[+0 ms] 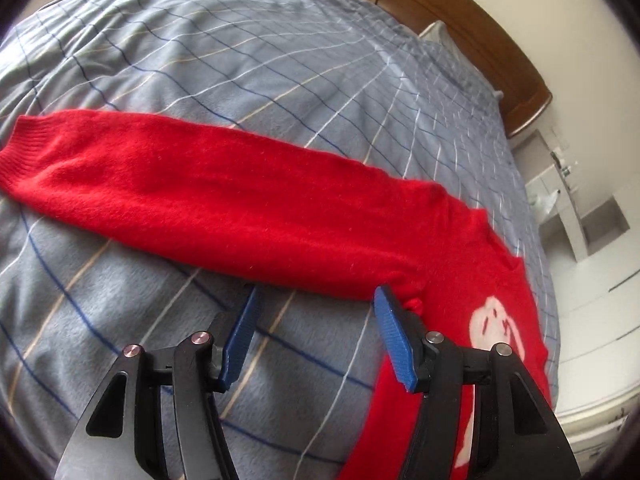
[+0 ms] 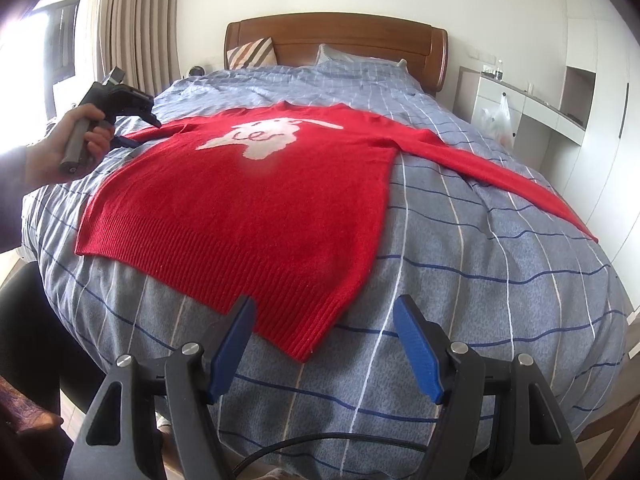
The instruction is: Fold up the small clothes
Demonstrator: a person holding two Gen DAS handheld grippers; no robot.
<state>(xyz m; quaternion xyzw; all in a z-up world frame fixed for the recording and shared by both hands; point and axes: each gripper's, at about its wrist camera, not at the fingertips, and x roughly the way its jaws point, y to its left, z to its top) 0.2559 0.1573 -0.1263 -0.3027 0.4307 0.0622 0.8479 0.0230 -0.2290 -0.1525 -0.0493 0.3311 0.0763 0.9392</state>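
Note:
A red knitted sweater (image 2: 256, 200) with a white figure on its chest lies flat, face up, on the bed, both sleeves spread out. In the left wrist view one sleeve (image 1: 192, 196) stretches to the left. My left gripper (image 1: 316, 300) is open and empty, just before the sleeve's underarm; it also shows in the right wrist view (image 2: 120, 96), held in a hand at the sweater's far left. My right gripper (image 2: 326, 312) is open and empty, over the ribbed hem's near corner (image 2: 304, 344).
The bed carries a blue-grey checked duvet (image 2: 480, 280). A wooden headboard (image 2: 336, 36) and a striped pillow (image 2: 252, 54) are at the far end. A white desk (image 2: 532, 108) stands to the right, curtains (image 2: 136, 20) to the left.

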